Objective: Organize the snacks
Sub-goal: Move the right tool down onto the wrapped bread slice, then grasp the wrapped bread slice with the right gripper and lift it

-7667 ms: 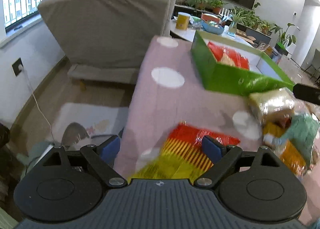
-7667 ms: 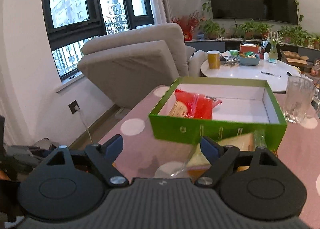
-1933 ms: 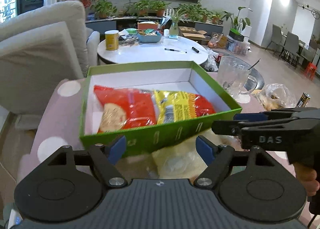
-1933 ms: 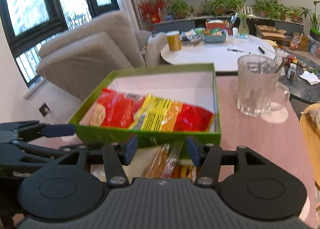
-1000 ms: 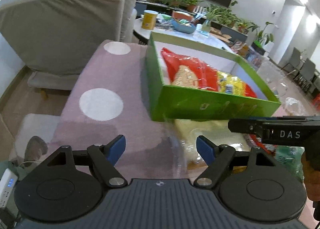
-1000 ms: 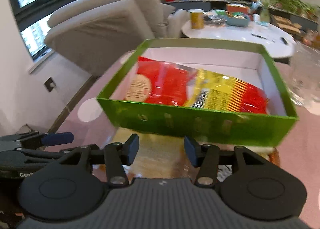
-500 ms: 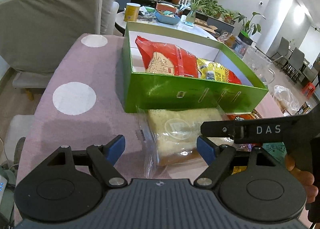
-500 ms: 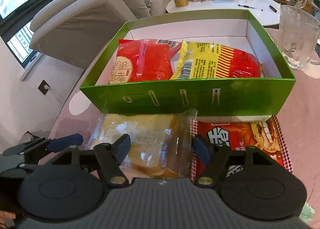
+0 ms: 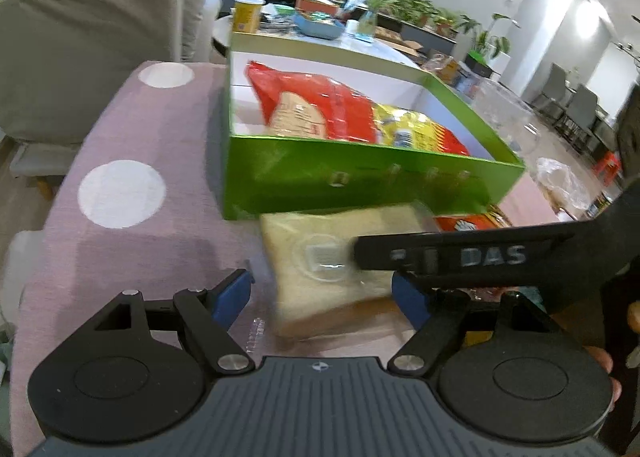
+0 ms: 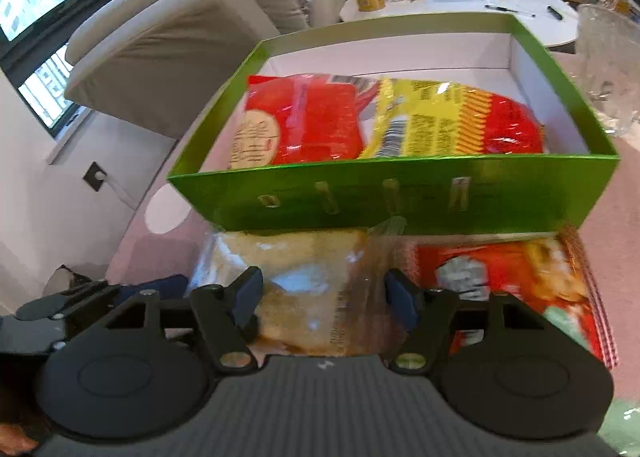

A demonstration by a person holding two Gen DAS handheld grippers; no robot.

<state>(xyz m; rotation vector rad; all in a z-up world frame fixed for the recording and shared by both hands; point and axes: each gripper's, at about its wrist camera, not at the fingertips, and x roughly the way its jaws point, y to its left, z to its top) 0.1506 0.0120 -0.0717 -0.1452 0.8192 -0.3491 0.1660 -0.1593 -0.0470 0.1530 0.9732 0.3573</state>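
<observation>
— Looking at the clear-wrapped bread pack [image 10: 304, 281]: where is it relative to the green box [image 10: 400, 193]?

— I see it flat on the pink dotted tablecloth [image 9: 132, 145], just outside the box's near wall. My right gripper [image 10: 322, 299] has its blue pads spread on either side of the pack, not pressing it.

— And your left gripper [image 9: 322, 295]?

— Spread wide too, with the pack between its fingers from the other side; nothing is clamped. The right tool's finger crosses over the pack there.

— What else is near the box?

— Inside it lie a red snack bag [image 10: 304, 125] and a yellow-red one [image 10: 448, 121], side by side. Outside the same wall, touching the bread pack, lies an orange-red packet [image 10: 508, 281]. Beyond the box's right corner stands a glass mug [image 10: 608, 53].
</observation>
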